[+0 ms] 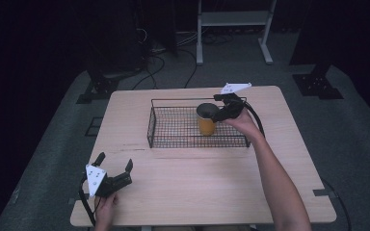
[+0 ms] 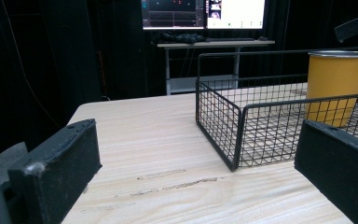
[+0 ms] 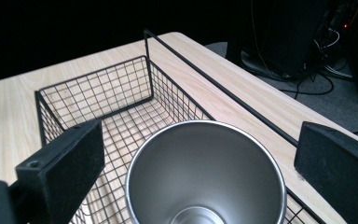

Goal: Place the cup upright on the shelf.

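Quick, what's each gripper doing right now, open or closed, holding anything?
Left gripper: open, empty, above the table.
Right gripper: open, jaws either side of the yellow cup, not gripping.

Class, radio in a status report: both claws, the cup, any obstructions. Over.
Left claw open, low over table. Right claw open, jaws either side of yellow metal cup. Cup upright, empty, inside black wire basket. Nothing in the way.

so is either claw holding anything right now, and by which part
Nothing is held. The right claw is open around the yellow cup standing in the wire basket, its jaws clear of the rim. The left claw is open over bare table.
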The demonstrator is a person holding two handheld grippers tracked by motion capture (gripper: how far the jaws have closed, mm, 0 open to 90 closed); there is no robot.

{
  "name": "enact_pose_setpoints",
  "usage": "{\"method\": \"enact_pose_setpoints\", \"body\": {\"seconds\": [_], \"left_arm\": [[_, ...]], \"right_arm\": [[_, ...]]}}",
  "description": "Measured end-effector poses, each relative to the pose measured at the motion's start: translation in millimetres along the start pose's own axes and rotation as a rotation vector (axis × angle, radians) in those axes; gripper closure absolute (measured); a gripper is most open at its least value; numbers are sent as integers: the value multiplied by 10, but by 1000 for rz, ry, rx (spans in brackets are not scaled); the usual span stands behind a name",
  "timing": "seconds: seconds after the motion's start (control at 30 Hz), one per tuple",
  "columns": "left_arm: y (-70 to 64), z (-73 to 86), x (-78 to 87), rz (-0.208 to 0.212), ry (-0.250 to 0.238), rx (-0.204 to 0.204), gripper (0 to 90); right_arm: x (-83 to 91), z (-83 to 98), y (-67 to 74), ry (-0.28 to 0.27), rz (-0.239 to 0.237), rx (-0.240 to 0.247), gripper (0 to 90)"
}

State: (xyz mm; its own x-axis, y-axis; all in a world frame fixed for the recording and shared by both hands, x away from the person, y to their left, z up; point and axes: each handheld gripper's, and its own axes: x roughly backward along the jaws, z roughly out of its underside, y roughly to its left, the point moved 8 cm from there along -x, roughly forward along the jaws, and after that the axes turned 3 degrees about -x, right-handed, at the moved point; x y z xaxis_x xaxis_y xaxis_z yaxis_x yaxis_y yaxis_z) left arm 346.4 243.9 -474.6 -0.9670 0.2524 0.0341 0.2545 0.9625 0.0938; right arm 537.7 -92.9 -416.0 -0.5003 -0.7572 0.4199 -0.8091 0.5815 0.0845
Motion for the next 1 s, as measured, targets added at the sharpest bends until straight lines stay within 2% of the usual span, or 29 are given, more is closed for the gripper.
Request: {"method": "enact_pose_setpoints", "body": {"seconds": [0.23,0.57,0.7,1.0], "left_arm": [[0,1,7,0,1,-2,0],[0,1,6,-1,1,-2,0],[-2,0,4,0,-1,-2,0],[-3,-1,5,0,-1,-3,0]], "right_arm": [[98,20,-12,-2,9,-2,13],[289,3,-81,-36,23,-36,13],[352,9,-108,-33,28,-44,13],[468,-15,-103,-39,29,-40,13]]}}
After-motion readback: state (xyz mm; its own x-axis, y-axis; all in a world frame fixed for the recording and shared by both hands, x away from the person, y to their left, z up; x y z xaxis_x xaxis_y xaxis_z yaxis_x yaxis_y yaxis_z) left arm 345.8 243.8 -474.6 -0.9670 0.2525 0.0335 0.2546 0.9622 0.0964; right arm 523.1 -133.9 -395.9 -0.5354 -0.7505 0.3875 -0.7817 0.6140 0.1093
